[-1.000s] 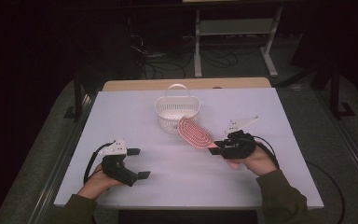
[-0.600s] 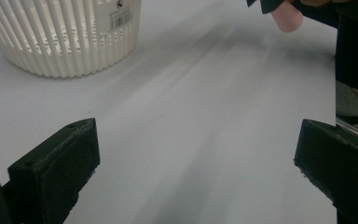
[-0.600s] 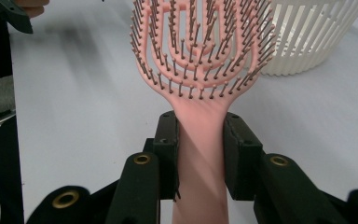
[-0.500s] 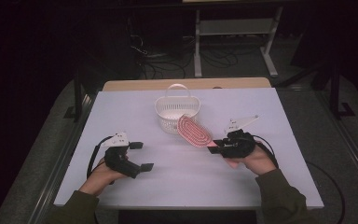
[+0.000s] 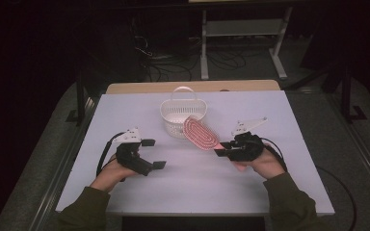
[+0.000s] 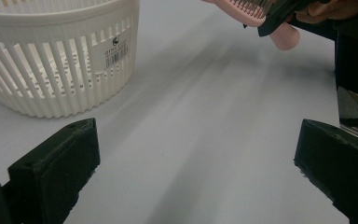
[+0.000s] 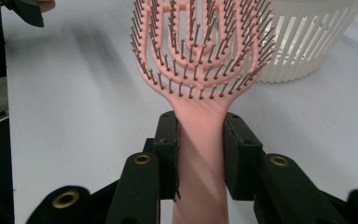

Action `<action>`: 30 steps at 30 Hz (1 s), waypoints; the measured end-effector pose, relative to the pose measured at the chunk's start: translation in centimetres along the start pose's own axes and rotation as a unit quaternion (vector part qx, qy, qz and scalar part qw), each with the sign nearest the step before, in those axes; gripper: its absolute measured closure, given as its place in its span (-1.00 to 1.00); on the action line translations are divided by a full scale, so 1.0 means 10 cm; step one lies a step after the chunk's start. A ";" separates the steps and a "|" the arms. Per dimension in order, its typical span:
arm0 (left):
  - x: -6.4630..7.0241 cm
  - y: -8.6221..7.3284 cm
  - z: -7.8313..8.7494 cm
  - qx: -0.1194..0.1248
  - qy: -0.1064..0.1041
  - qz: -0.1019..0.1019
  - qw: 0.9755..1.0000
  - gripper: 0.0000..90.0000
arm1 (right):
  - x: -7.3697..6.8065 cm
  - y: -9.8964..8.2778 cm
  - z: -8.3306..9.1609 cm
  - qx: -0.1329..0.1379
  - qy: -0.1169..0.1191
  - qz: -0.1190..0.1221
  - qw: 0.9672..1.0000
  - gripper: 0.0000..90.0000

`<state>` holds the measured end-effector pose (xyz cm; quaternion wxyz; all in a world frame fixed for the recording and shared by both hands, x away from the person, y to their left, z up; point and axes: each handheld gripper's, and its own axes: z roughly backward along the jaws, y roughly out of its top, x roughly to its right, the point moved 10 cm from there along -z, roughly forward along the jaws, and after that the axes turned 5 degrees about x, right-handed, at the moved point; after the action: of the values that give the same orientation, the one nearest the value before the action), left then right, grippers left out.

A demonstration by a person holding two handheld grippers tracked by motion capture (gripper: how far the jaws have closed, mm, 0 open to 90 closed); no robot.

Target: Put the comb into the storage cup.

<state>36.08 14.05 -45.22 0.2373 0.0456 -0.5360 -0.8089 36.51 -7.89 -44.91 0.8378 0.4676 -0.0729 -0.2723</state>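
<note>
Since a second ago, the left tool [image 5: 153, 154] has slid forward across the tabletop [image 5: 192, 183] toward the white basket [image 5: 183, 117], while the right tool [image 5: 220, 148] has kept its place. The left tool's jaws stand wide apart with nothing between them, and in the left gripper view the basket's slatted wall [image 6: 56, 70] sits just ahead and to one side. The right tool is clamped on the handle of the pink hairbrush [image 5: 200, 133]; the right gripper view shows both pads pressed flat against the handle [image 7: 200, 154], with the bristled head [image 7: 200, 46] pointing toward the basket. In the high view the brush head lies just beside the basket's near rim, perhaps overlapping it, and it is hard to tell whether the two touch.

The step in hand looks like getting the brush into the basket. To do it well, the right hand should lift enough for the head to clear the rim, then tip the brush head-first into the opening before letting go, since the handle is long and may hang over the edge. The basket looks light and could slide or tip if the brush catches its wall, so the left tool would serve best by steadying the rim or wall on its near side.
</note>
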 end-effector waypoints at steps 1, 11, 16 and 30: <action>0.00 0.01 -0.01 0.000 -0.002 0.000 1.000 -1.00 | 0.01 0.00 0.00 0.001 -0.002 0.000 1.000 0.53; -0.02 0.08 -0.12 0.004 -0.020 0.012 1.000 -1.00 | 0.03 0.01 0.01 0.006 -0.006 0.001 1.000 0.53; 0.02 0.13 -0.15 0.018 -0.026 0.015 0.999 -1.00 | 0.03 0.02 0.01 0.008 -0.010 0.001 1.000 0.53; 0.08 0.19 -0.20 0.034 -0.024 0.043 0.998 -1.00 | -0.07 0.03 -0.05 0.006 -0.004 0.006 1.000 0.53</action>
<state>36.65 11.38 -44.26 0.2574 0.0105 -0.5702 -0.7801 36.26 -7.03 -44.88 0.8361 0.4715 -0.0803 -0.2687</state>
